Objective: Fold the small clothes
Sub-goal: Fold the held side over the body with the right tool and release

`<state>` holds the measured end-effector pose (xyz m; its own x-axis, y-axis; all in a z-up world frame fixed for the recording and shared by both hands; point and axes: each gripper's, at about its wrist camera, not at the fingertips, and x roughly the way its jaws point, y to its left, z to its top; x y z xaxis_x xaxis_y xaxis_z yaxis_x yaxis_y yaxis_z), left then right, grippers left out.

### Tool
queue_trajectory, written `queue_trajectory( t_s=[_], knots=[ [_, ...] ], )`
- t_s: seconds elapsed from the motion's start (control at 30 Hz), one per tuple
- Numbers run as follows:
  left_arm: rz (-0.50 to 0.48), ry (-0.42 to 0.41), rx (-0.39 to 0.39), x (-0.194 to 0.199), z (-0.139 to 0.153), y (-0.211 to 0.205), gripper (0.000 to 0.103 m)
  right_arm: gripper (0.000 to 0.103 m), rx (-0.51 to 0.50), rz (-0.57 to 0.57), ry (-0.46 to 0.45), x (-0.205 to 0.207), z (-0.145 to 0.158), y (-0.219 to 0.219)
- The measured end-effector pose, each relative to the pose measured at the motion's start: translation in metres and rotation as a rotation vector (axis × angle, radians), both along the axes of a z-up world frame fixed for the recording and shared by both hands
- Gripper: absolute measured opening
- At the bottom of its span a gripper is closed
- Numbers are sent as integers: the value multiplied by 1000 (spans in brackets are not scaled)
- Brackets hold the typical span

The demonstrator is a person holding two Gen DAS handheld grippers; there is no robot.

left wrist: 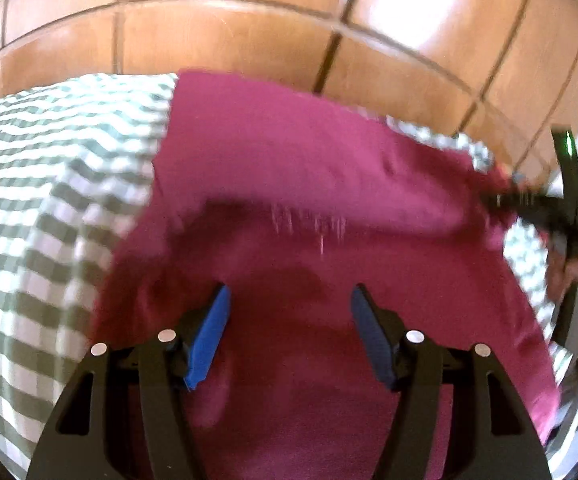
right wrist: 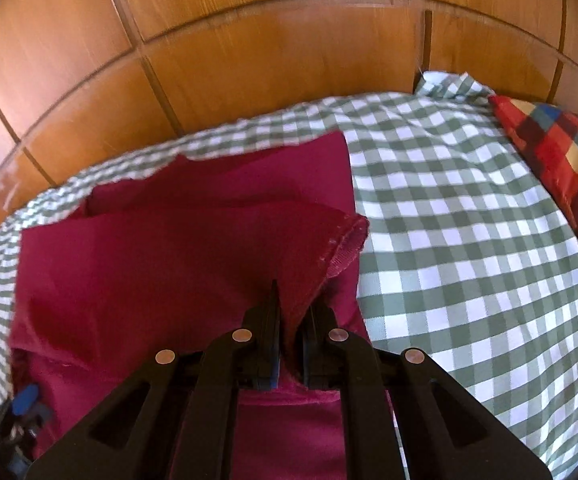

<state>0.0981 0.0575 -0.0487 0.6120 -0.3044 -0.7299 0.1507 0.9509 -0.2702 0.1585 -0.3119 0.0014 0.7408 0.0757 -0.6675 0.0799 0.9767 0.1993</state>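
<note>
Magenta garment [right wrist: 177, 256] lies mid-frame on the checked bedcover [right wrist: 449, 216]. Your right tongs [right wrist: 291, 312] pinch its ribbed hem, lower centre; your left tongs [left wrist: 289, 320] hover spread above it. Carry the hem across low, keeping edges aligned.

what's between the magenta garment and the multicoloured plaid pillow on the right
Only bare green-and-white checked bedcover lies between the magenta fabric garment and the red multicoloured plaid pillow, shown in the right wrist view.
</note>
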Motion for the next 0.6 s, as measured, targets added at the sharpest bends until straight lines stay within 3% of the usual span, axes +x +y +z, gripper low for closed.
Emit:
queue_trajectory(
  t_s=[0.13, 0.23, 0.3, 0.37, 0.43, 0.6],
  knots=[
    [112, -29, -92, 23, 17, 26, 63, 7, 39, 13, -6, 0, 5, -6],
    [193, -6, -161, 35, 15, 50, 63, 7, 47, 63, -5, -2, 3, 5],
    [246, 40, -179, 39, 4, 62, 61, 7, -10, 91, -5, -4, 1, 19],
    [286, 96, -238, 35, -10, 76, 61, 7, -138, 78, -7, -5, -6, 35],
    [280, 114, -281, 26, -17, 84, 59, 7, -154, 59, 1, -1, -13, 34],
    [238, 93, -251, 8, -2, 85, 61, 7, -114, -15, -36, -5, -4, 22]
  ],
)
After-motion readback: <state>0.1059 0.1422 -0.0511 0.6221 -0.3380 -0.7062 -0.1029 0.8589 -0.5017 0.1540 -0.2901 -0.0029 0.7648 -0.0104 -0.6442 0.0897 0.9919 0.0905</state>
